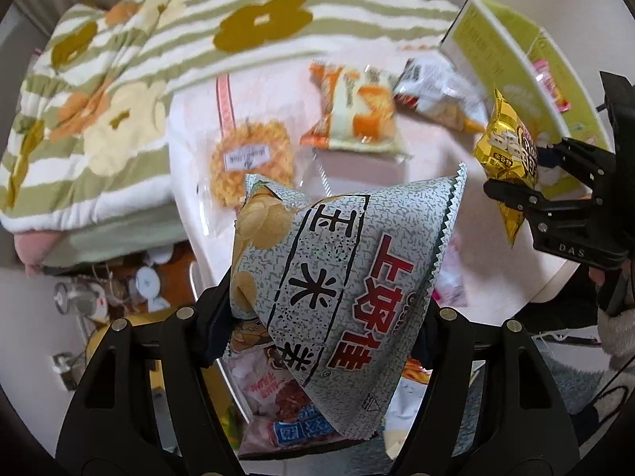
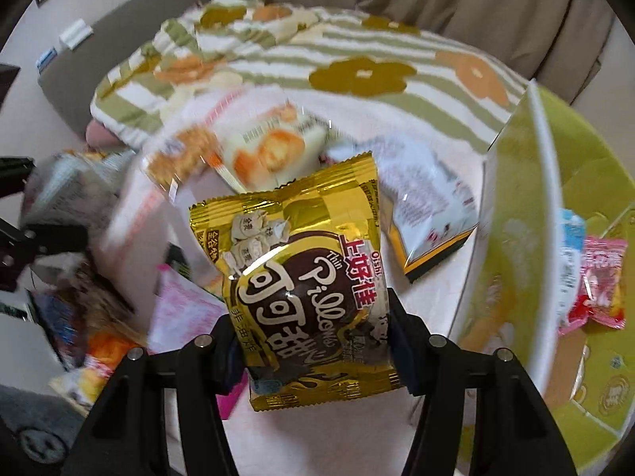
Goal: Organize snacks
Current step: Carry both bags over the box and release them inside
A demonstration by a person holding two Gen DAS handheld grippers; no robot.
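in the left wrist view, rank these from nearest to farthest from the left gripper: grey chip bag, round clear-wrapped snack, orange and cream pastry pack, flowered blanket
1. grey chip bag, held between the left gripper fingers.
2. round clear-wrapped snack, just beyond, slightly left.
3. orange and cream pastry pack, farther, right of it.
4. flowered blanket, along the back.

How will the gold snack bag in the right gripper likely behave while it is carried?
The gold snack bag looks puffy and probably light. Its glossy foil may be slippery between the right gripper pads. Gripped near its lower end, it may flop or swing.
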